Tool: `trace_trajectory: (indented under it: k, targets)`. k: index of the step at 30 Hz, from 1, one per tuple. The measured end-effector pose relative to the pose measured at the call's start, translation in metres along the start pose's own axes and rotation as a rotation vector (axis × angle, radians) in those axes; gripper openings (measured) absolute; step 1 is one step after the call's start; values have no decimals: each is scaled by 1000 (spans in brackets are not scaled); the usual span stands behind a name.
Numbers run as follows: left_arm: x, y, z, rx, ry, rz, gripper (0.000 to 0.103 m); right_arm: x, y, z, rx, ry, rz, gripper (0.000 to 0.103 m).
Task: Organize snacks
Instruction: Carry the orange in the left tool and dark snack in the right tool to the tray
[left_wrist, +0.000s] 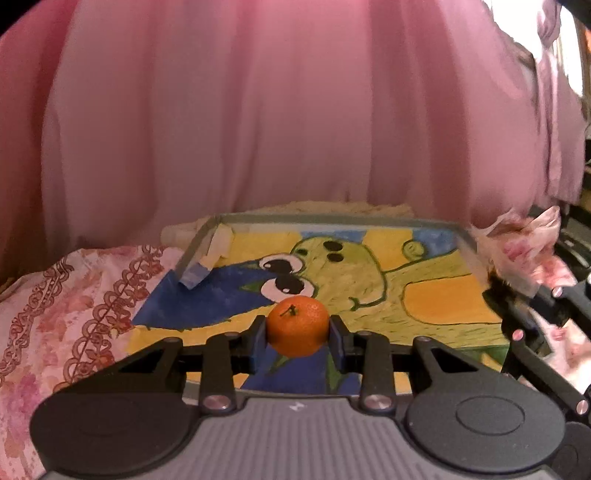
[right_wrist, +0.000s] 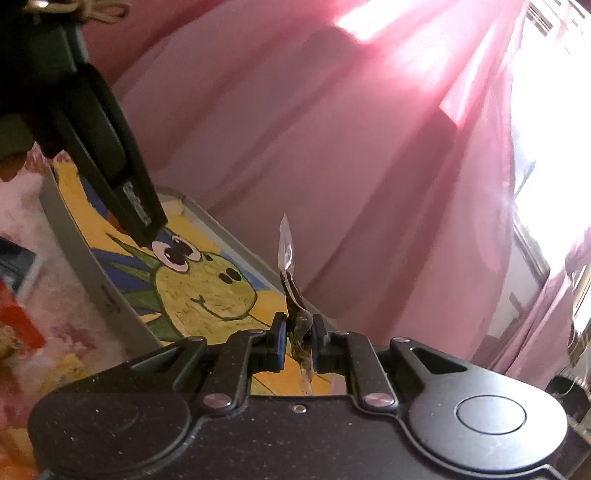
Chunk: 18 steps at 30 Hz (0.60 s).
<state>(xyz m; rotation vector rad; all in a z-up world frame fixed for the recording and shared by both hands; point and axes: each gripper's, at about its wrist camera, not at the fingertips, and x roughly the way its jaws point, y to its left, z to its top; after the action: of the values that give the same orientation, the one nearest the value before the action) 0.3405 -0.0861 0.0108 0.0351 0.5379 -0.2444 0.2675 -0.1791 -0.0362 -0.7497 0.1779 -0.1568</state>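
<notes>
Squarely between left gripper (left_wrist: 298, 334) fingers: mandarin (left_wrist: 297, 324).

We see a bed covered with a pink floral sheet (left_wrist: 55, 306). On it lies a shallow grey-rimmed tray (left_wrist: 332, 220) whose floor is a painted cartoon of a green big-eyed creature on yellow and blue. At the tray's far right corner a crumpled floral cloth (left_wrist: 528, 247) rests on the bed. In the right wrist view, a red packet (right_wrist: 18, 317) and a dark box (right_wrist: 16, 266) lie on the sheet left of the tray.
</notes>
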Motion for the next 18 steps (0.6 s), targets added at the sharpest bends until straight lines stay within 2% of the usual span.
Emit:
trace_trajectory:
  k: [7,13,18]
  targets:
    - [26,-1,-5,14,49,34,38,13,16,-3,-32,17,41,14]
    - [35,-5,-8,26,72,27,38,20,14,-5,30,36,57,16]
    - [41,-2,-6,-15,111,6,39,26,9,0,84,68,95,19]
